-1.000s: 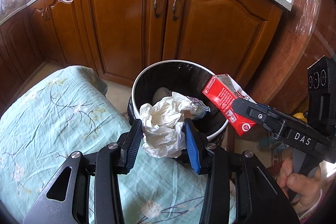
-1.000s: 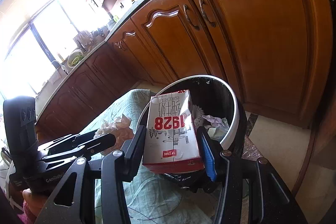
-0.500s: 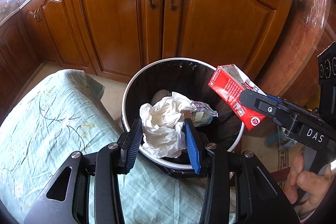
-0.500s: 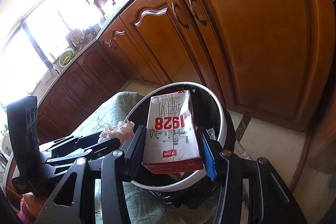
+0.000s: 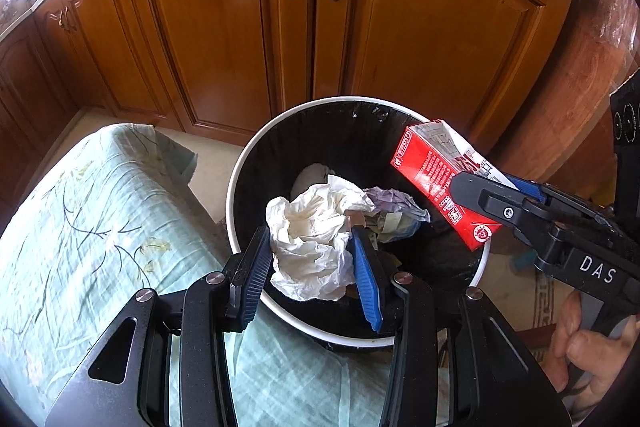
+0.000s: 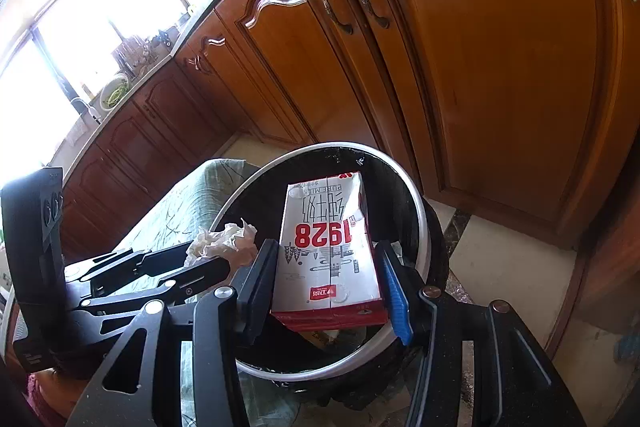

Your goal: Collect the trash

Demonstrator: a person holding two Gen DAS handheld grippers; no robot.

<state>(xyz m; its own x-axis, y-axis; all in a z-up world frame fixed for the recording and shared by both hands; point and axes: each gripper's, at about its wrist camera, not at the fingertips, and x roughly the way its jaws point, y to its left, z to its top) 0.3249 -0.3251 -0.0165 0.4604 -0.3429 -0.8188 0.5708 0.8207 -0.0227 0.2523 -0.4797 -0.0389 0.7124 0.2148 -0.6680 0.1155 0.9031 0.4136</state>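
My left gripper [image 5: 310,263] is shut on a crumpled white paper wad [image 5: 312,239] and holds it over the near rim of a round trash bin [image 5: 240,163] with a black liner and white rim. My right gripper [image 6: 326,281] is shut on a red and white milk carton [image 6: 326,251] marked 1928, held over the bin [image 6: 416,211]. The carton [image 5: 436,179] shows at the bin's right side in the left wrist view. The wad [image 6: 224,239] and left gripper [image 6: 188,267] show at the left in the right wrist view. Crumpled trash [image 5: 394,213] lies inside the bin.
Brown wooden cabinet doors [image 5: 248,27] stand just behind the bin. A table with a pale green floral cloth [image 5: 80,227] lies left of the bin. Tiled floor [image 6: 508,255] lies to the right. A hand [image 5: 592,343] holds the right gripper.
Both grippers have moved forward and up over the bin with their loads. The bin now sits under the wad and the carton; both grips are unchanged.
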